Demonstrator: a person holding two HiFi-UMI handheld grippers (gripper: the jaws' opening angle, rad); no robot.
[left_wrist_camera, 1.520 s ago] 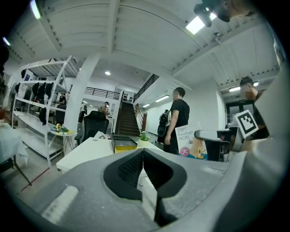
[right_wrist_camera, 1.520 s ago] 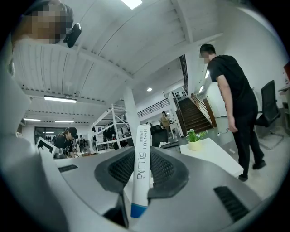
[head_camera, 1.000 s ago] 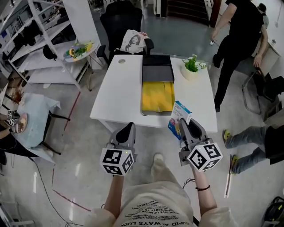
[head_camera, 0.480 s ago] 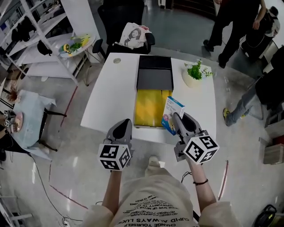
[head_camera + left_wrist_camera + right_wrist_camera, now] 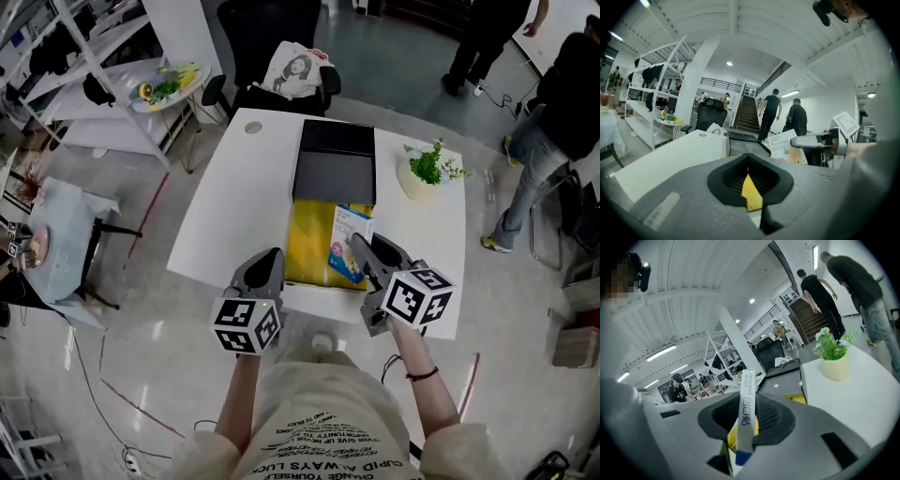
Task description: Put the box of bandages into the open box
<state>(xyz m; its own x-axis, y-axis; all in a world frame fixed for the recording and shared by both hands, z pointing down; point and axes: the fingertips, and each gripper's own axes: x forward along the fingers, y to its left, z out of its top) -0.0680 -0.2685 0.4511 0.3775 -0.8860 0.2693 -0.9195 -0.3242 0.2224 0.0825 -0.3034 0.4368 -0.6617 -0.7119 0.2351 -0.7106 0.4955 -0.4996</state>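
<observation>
Two jaws of the right hand-held gripper (image 5: 367, 247) press on the broad faces of the box of bandages (image 5: 345, 236), standing only as far apart as the box is thick. Its narrow side is turned back toward the gripper. The box of bandages stands on edge over the right part of the yellow lining of the open box (image 5: 307, 246). Whether it touches the lining cannot be told. The dark lid (image 5: 335, 167) lies folded back beyond it on the white worktop (image 5: 239, 202). The left hand-held gripper (image 5: 271, 255) has its jaws together with nothing between them, just beside the open box's near left corner. A potted plant (image 5: 427, 171) stands right of the lid.
</observation>
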